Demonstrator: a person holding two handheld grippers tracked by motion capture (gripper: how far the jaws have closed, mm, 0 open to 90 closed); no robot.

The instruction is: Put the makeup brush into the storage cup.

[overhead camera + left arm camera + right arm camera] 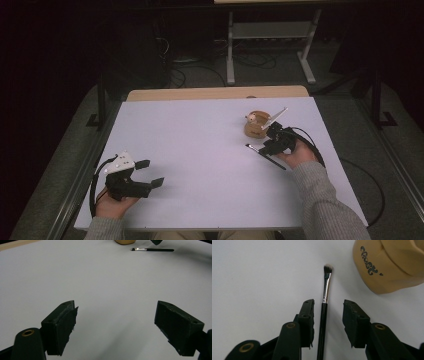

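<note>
A slim makeup brush [325, 290] with a black handle, silver ferrule and pale tip lies flat on the white table [200, 150]. My right gripper [328, 307] straddles its handle, one jaw on each side with a gap to the pads, so it is open. In the high view that gripper [269, 142] sits at the right, over the brush [255, 149]. A tan holder [255, 127] with dark lettering [370, 263] stands just beyond. My left gripper [152, 172] rests near the front left, open, with bare table between its jaws [115, 315].
A white-handled tool [277, 117] leans out of the holder toward the right. A wooden strip [215, 93] runs along the table's far edge. Cables trail from both grippers. Behind the table stand a dark floor and a metal frame [270, 45].
</note>
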